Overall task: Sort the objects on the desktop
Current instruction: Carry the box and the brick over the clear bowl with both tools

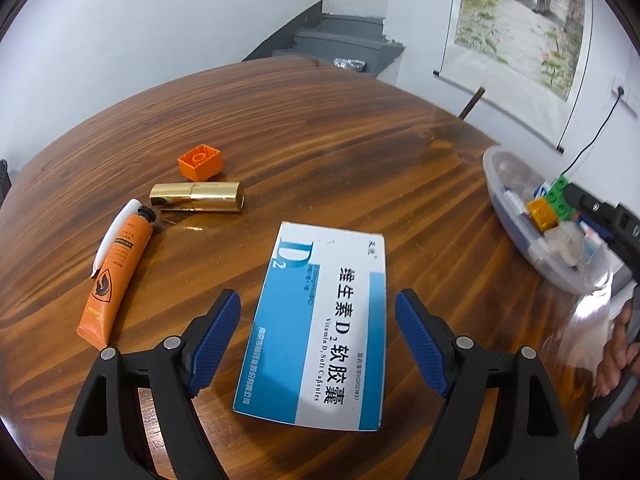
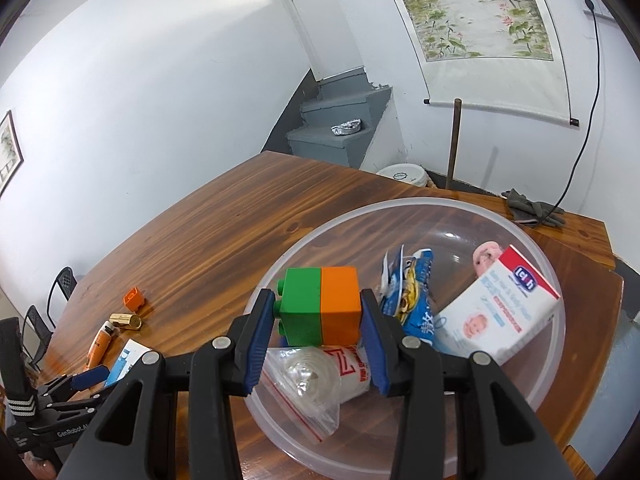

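A green-and-orange block pair (image 2: 320, 306) is gripped by the right tongs (image 2: 318, 340) over the clear bowl (image 2: 460, 204); the left tongs (image 1: 318, 340) are spread wide around the vitamin box (image 1: 320, 328) on the tabletop (image 1: 320, 140).

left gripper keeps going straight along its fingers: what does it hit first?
Most likely the vitamin D2 box: it lies flat on the table between the open left gripper fingers. Depth is unclear, so the contact point is uncertain.

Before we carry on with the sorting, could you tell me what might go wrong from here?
The right gripper holds the joined green-and-orange blocks above the crowded clear bowl; released, they could bounce or split apart. The open left gripper straddles the flat vitamin box, which may slide rather than lift.
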### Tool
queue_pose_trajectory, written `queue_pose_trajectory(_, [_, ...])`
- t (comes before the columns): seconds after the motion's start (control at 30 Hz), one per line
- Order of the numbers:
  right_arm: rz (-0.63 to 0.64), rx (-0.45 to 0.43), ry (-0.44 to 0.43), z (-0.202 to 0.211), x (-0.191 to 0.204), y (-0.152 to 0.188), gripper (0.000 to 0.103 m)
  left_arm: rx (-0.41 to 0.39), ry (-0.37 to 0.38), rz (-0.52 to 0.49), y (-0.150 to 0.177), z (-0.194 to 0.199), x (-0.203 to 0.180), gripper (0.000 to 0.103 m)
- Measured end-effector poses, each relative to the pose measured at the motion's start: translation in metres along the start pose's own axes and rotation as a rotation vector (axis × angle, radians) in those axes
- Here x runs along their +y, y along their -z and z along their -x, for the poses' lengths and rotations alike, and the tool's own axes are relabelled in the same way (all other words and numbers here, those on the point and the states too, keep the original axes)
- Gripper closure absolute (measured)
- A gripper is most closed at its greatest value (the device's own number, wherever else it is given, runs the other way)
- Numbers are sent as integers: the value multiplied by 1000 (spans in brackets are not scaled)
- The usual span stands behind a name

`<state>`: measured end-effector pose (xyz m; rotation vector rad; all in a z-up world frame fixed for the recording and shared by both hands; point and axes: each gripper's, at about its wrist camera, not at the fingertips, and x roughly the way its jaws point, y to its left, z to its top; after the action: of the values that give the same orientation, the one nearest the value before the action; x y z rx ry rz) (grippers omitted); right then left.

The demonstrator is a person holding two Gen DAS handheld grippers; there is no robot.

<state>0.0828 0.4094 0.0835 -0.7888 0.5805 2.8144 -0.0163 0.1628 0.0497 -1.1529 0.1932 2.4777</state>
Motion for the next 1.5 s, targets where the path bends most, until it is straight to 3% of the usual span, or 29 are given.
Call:
queue_pose_trajectory(0.17, [15, 14, 7, 0, -2, 3, 56, 24, -66, -55, 5, -9, -8, 20])
queue_pose_trajectory(0.2, [21, 18, 6, 0, -2, 4, 56, 33, -68, -56, 6, -11, -8, 25])
queue_pose_trajectory(0.27, [31, 29, 6, 1, -2, 6, 56, 21, -39, -39, 5, -10, -6, 33])
queue_pose_trajectory(0.6, [88, 47, -3, 8, -4, 11, 56, -68, -14, -66, -13, 7, -31, 33])
queue_pose_trajectory(0.9, [84, 45, -57, 16, -16, 12, 56, -96, 58, -125, -42, 6, -79, 33])
queue_pose_trajectory(1.07, [67, -16, -75, 29, -22, 0, 56, -115, 131, -155, -59, 5, -112, 33])
queue_pose_trajectory(1.23, [44, -75, -46, 31, -32, -17, 56, -117, 171, -193, -70, -5, -139, 33])
queue_pose_trajectory(1.5, [-1, -71, 0, 20, -52, -25, 56, -84, 240, -218, -85, -30, -166, 33])
